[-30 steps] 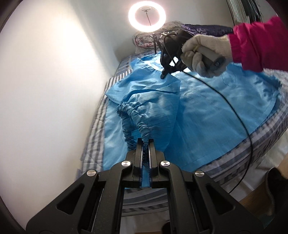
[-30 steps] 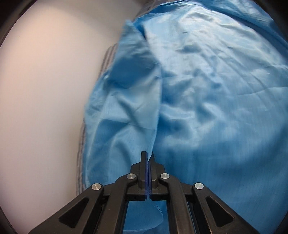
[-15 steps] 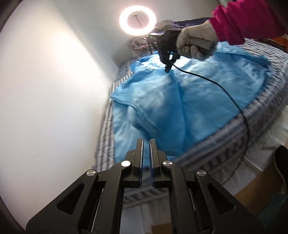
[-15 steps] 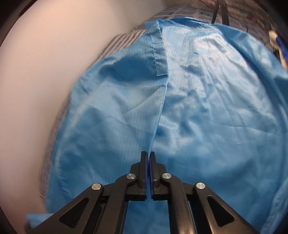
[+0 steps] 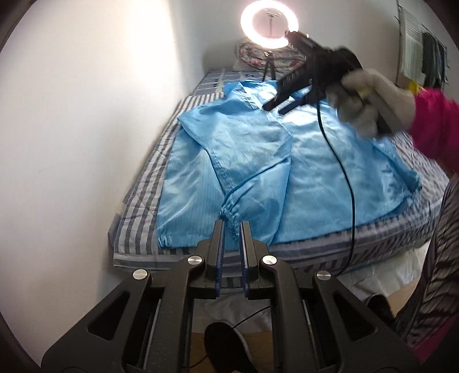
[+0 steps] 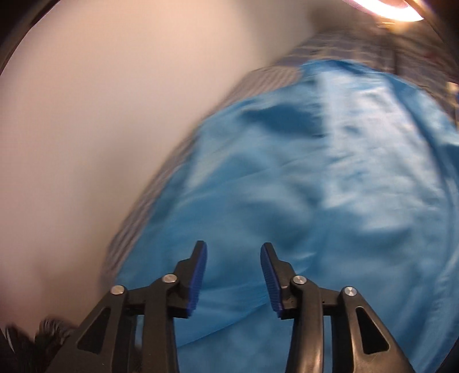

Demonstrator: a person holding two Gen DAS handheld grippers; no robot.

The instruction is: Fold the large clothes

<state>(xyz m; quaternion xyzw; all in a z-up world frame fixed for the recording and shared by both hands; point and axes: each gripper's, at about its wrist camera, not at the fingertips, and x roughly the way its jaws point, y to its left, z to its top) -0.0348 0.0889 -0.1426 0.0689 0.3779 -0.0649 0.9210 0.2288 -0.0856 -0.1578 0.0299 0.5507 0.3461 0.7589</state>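
step: first sleeve folded in, both grips let go | blue garment point(image 5: 301, 160) spread on bed point(image 5: 137, 212), wall side | left tongs point(image 5: 231, 226) nearly closed, empty | right tongs point(image 6: 233, 252) opening, empty | next: take the far sleeve near the bed's outer edge, fold inward

no readable text (labels or signs)

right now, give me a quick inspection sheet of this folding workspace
surface: striped bed, against a white wall
job's things: blue garment spread flat, one sleeve folded across the front
clutter: nothing seen on the bed's near part
grippers: left gripper slightly apart, empty; right gripper opening, nothing between its jaws
cables: black cable trails over the garment and off the bed
surroundings: ring light at the bed's far end; hanging clothes at right
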